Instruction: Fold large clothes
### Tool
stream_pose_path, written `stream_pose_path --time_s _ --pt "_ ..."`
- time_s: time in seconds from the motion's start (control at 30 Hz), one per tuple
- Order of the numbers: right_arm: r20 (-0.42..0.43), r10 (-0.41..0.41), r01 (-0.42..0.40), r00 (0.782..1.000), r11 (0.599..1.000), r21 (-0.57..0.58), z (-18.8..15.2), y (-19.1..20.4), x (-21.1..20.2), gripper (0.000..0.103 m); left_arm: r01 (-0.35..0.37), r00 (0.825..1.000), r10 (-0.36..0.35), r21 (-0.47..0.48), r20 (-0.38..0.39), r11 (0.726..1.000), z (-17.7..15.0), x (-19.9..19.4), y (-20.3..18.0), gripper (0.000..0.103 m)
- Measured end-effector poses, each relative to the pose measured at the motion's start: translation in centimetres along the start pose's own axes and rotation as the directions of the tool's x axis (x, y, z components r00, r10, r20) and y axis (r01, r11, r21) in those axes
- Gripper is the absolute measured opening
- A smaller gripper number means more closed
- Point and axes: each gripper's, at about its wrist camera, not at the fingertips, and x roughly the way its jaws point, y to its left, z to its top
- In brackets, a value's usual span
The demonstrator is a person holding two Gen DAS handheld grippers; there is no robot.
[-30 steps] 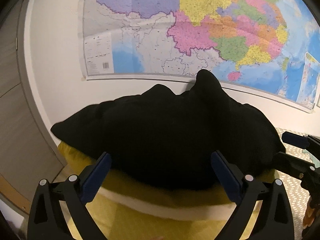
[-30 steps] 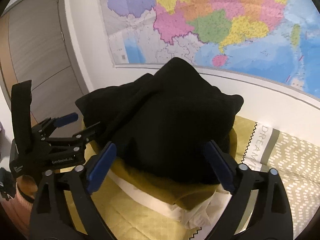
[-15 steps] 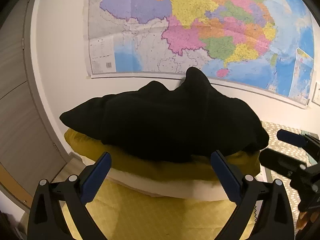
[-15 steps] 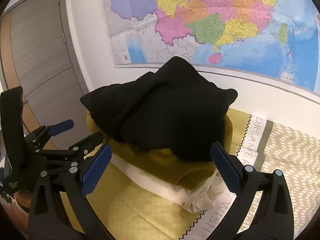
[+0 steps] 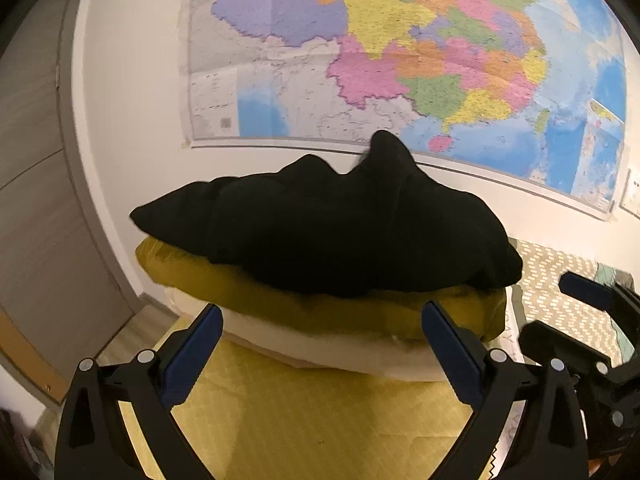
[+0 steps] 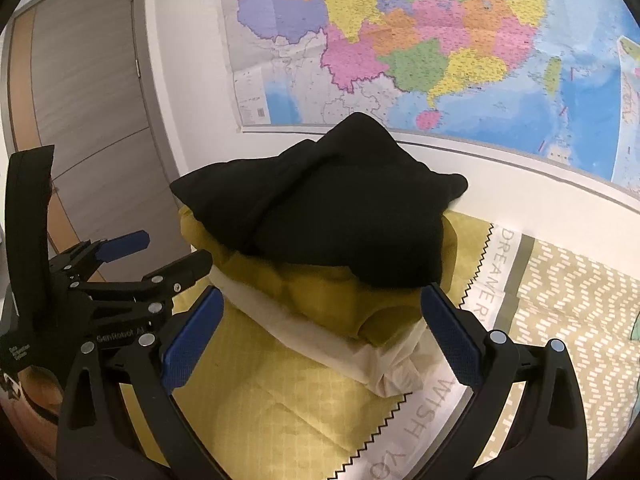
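Drawing back from the pile, the left gripper and right gripper hung spread and empty, suggesting the fold was finished. The black garment lay folded atop a yellow garment on the bed, ahead of both, untouched.

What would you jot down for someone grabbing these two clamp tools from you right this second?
Left gripper: open, holding nothing, short of the pile.
Right gripper: open, holding nothing, beside the left one.
Black garment: folded into a lumpy bundle, resting on top of the mustard-yellow garment, which lies on a white one, all on the yellow bedspread below the wall map.
Done: the black piece looks folded and stacked.
Left: I see no unfolded clothes in either view; check elsewhere, maybe tidy the peaked top.
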Motion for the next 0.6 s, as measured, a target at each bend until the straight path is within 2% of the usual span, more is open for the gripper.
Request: stream_pose_path --time_s 0.33,0.6 --pt "0.010 -0.007 0.007 1.000 1.000 -0.006 -0.9 0.0 -1.1 0.097 -0.056 0.998 0.056 -0.025 0.031 0.998 -0.4 -1.7 0.5 0.096" --pt "0.010 0.005 -0.005 1.000 1.000 -0.010 -1.5 0.5 -1.9 0.097 -0.051 0.998 0.051 -0.018 0.026 0.999 -1.1 -2.6 0.4 0.096"
